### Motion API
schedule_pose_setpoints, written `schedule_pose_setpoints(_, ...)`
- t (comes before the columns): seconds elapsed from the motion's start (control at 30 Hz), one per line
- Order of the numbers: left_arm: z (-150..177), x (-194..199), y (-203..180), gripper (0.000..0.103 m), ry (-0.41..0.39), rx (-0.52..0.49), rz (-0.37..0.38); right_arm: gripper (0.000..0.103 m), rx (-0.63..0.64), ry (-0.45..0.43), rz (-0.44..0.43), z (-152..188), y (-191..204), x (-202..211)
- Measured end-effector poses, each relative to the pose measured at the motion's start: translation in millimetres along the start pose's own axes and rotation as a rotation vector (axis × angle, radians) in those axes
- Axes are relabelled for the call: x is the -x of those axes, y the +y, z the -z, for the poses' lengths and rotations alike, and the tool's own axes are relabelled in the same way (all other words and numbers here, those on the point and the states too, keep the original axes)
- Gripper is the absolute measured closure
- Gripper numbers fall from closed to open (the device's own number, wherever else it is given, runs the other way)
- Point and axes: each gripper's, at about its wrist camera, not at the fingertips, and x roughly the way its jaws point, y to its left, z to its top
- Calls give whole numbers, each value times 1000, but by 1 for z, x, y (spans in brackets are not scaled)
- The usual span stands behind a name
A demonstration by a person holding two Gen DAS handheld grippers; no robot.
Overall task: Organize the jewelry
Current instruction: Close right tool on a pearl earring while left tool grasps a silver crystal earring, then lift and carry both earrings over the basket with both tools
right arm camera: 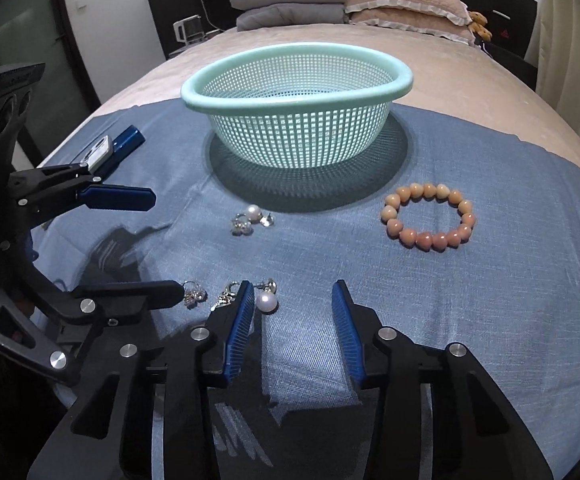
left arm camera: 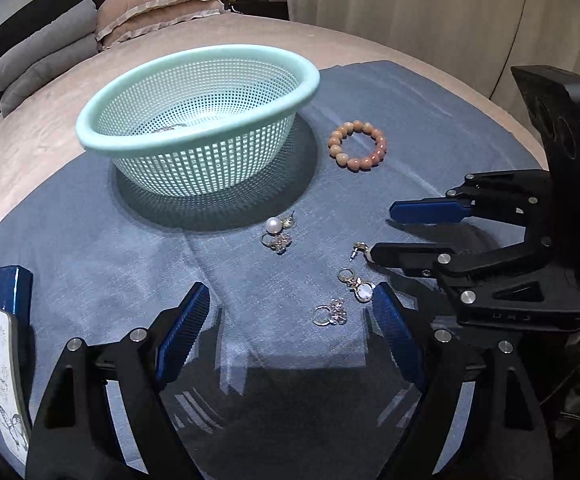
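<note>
A mint-green mesh basket (left arm camera: 102, 138) (right arm camera: 194, 100) stands on a blue cloth (left arm camera: 90, 240) (right arm camera: 490, 280); something small lies inside it. An orange bead bracelet (left arm camera: 357, 145) (right arm camera: 428, 216) lies to its right. A pearl earring with a gold piece (left arm camera: 278, 234) (right arm camera: 252, 218) lies in front of the basket. Several small gold pieces (left arm camera: 356, 284) (left arm camera: 330, 312) lie nearer. My left gripper (left arm camera: 290, 312) (right arm camera: 166, 246) is open and empty above them. My right gripper (right arm camera: 294, 300) (left arm camera: 382, 232) is open, with a second pearl earring (right arm camera: 266, 300) just inside its left finger.
A phone in a white butterfly case (left arm camera: 4, 380) (right arm camera: 98, 152) leans on a blue box (left arm camera: 14, 292) (right arm camera: 128, 140) at the cloth's left edge. The cloth lies on a beige bed; pillows (right arm camera: 406, 4) and folded grey blankets (right arm camera: 290, 0) are at the head.
</note>
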Motion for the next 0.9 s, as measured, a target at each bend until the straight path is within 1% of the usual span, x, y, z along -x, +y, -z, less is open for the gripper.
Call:
schedule_pose_setpoints(0.1,4,-5,-4,21,7,-13,-6,70,2,5,-5,3,2,-3)
schedule_pose_setpoints(0.2,9,-10,-7,30,15,-17,-3,71,9,-3,-3,5,4,-3)
schedule_pose_setpoints(0.23,9,-11,-7,39,0,-15,-17,75,17,-7,0,6,6,-3)
schedule_pose_setpoints(0.27,10,-9,-9,43,-35,-14,-35,77,24,-8,7,7,8,-4)
schedule_pose_setpoints(0.3,11,-7,-10,43,-60,-16,-29,81,27,-14,15,7,10,-4)
schedule_pose_setpoints(0.33,12,-9,-12,44,-58,-19,-10,84,27,-18,15,8,11,-5)
schedule_pose_setpoints(0.37,13,-13,-13,49,-42,-25,-7,86,23,-18,15,8,11,-5)
schedule_pose_setpoints(0.4,14,-16,-15,50,-29,-37,-22,86,19,-18,20,9,12,-6)
schedule_pose_setpoints(0.43,16,-18,-17,50,-32,-50,-32,87,19,-19,28,10,12,-7)
schedule_pose_setpoints(0.5,17,-17,-15,51,-40,-35,-23,88,24,-23,37,11,14,-7)
schedule_pose_setpoints(0.53,17,-17,-12,57,-41,-18,-13,90,25,-23,37,11,15,-7)
schedule_pose_setpoints(0.57,18,-16,-11,68,-45,-6,-9,91,28,-23,38,12,16,-7)
schedule_pose_setpoints(0.6,18,-15,-9,73,-45,0,-3,92,29,-25,40,12,17,-8)
schedule_pose_setpoints(0.63,19,-16,-9,81,-48,5,-1,92,28,-28,43,13,17,-7)
schedule_pose_setpoints(0.67,20,-16,-7,85,-47,12,7,92,25,-29,42,13,17,-7)
schedule_pose_setpoints(0.73,22,-16,-6,85,-46,24,19,92,15,-31,33,14,15,-7)
schedule_pose_setpoints(0.83,23,-16,2,86,-33,93,87,92,1,-26,14,15,13,-6)
schedule_pose_setpoints(0.87,24,-16,4,90,-31,110,94,92,-3,-26,9,16,13,-6)
schedule_pose_setpoints(0.9,25,-16,6,92,-28,119,94,92,-9,-27,4,17,12,-6)
